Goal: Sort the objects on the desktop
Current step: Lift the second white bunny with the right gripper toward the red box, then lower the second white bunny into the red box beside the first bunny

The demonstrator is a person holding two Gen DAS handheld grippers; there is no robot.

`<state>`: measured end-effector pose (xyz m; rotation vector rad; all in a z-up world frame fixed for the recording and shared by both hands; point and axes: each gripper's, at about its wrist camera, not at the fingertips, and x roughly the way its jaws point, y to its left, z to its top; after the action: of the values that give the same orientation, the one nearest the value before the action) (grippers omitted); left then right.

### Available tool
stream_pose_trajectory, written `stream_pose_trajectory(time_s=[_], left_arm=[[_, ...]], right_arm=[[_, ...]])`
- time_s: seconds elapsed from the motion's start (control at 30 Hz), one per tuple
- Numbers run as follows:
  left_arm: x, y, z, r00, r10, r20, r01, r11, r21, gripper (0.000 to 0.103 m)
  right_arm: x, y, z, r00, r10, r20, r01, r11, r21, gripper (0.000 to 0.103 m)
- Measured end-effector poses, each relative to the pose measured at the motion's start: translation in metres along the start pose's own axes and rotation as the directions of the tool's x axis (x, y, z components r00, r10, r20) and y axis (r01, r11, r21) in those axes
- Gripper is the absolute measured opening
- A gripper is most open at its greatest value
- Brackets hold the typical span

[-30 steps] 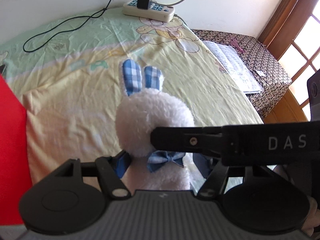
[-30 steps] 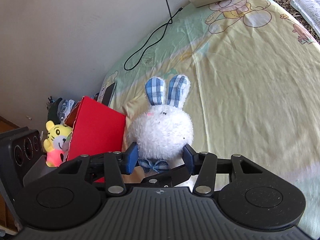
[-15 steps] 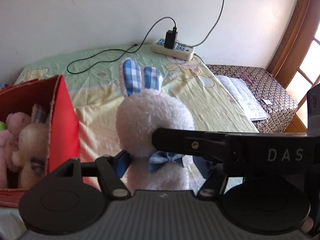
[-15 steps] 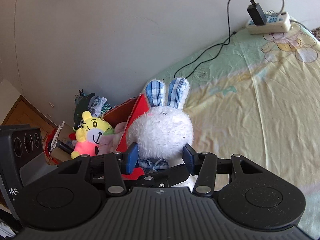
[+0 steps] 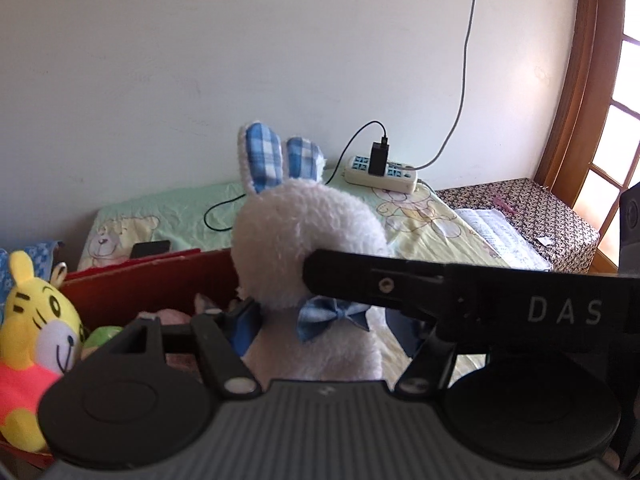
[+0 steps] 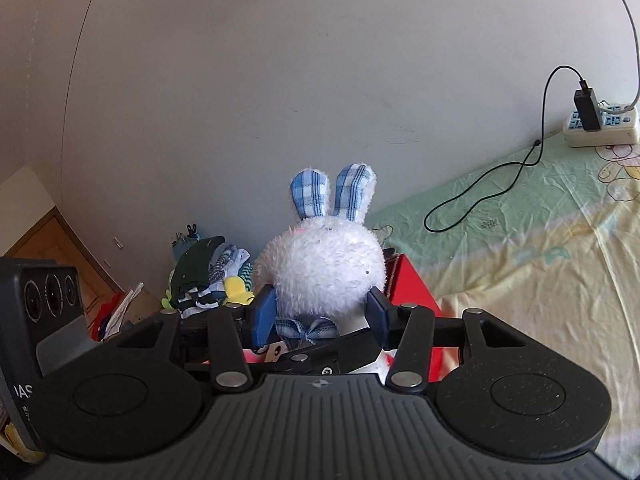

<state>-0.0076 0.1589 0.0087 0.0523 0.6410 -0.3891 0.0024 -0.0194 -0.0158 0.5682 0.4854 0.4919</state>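
A white plush rabbit (image 5: 308,248) with blue checked ears and a blue bow is held in the air by both grippers. My left gripper (image 5: 324,328) is shut on its neck, blue pads on either side. My right gripper (image 6: 320,320) is shut on the same rabbit (image 6: 324,268) just under the head. In the left wrist view the right gripper's black finger crosses in front of the rabbit. The rabbit hangs over the near edge of a red box (image 5: 148,284) that holds a yellow tiger plush (image 5: 36,320) and other soft toys.
A bed with a yellow-green sheet (image 6: 540,264) lies to the right. On it are a power strip (image 5: 380,174) with a charger and black cable (image 6: 480,200), and a phone (image 5: 150,248). An open book (image 5: 496,232) lies on a patterned surface. Clothes (image 6: 204,276) are piled behind the box.
Both grippers rose with the rabbit and carried it left from over the sheet to the red box. The box and its toys came into view; the wall now fills the background.
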Motion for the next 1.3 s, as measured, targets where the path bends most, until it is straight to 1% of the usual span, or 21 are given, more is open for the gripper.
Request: stream_pose_trajectory(time_s=[0.1, 0.3, 0.43, 0.53, 0.63, 0.77, 0.87, 0.97, 1.1, 1.2, 1.3], left_arm=[[-0.001, 0.024, -0.003, 1.0, 0.005, 0.002, -0.005, 1.0, -0.006, 0.068], [-0.003, 0.058, -0.009, 1.0, 0.015, -0.019, -0.015, 1.0, -0.012, 0.069], [0.002, 0.073, -0.017, 0.998, 0.026, -0.054, -0.027, 1.0, -0.009, 0.069], [0.006, 0.082, -0.024, 0.996, 0.017, -0.085, -0.019, 1.0, -0.018, 0.069], [0.009, 0.086, -0.031, 0.994, 0.002, -0.112, -0.004, 1.0, -0.022, 0.069], [0.02, 0.083, -0.04, 0.987, -0.025, -0.159, 0.024, 1.0, -0.007, 0.069], [0.026, 0.078, -0.048, 0.981, -0.031, -0.191, 0.035, 0.999, 0.017, 0.072], [0.028, 0.076, -0.052, 0.981, -0.026, -0.191, 0.035, 0.998, 0.043, 0.075], [0.033, 0.086, -0.05, 0.974, -0.061, -0.217, 0.062, 0.998, -0.006, 0.076], [0.03, 0.089, -0.051, 0.974, -0.07, -0.215, 0.069, 0.998, -0.01, 0.076], [0.028, 0.095, -0.05, 0.971, -0.09, -0.222, 0.085, 0.996, -0.03, 0.076]], right_arm=[[0.019, 0.012, -0.006, 1.0, -0.003, 0.008, 0.003, 1.0, -0.009, 0.051], [0.047, 0.03, -0.017, 1.0, -0.008, 0.001, 0.008, 1.0, -0.016, 0.051], [0.06, 0.037, -0.027, 0.999, -0.014, -0.037, 0.013, 1.0, -0.025, 0.051], [0.067, 0.039, -0.035, 0.997, -0.028, -0.065, 0.026, 0.999, -0.029, 0.051], [0.073, 0.039, -0.041, 0.995, -0.047, -0.092, 0.045, 0.999, -0.021, 0.051], [0.073, 0.036, -0.043, 0.987, -0.092, -0.135, 0.088, 0.995, -0.039, 0.052], [0.078, 0.035, -0.046, 0.978, -0.107, -0.179, 0.102, 0.994, -0.038, 0.052], [0.08, 0.036, -0.048, 0.973, -0.108, -0.202, 0.104, 0.994, -0.031, 0.052], [0.088, 0.037, -0.049, 0.957, -0.119, -0.263, 0.123, 0.992, -0.003, 0.052], [0.088, 0.04, -0.049, 0.954, -0.113, -0.276, 0.119, 0.993, 0.006, 0.052], [0.089, 0.034, -0.048, 0.953, -0.096, -0.288, 0.117, 0.991, 0.058, 0.051]])
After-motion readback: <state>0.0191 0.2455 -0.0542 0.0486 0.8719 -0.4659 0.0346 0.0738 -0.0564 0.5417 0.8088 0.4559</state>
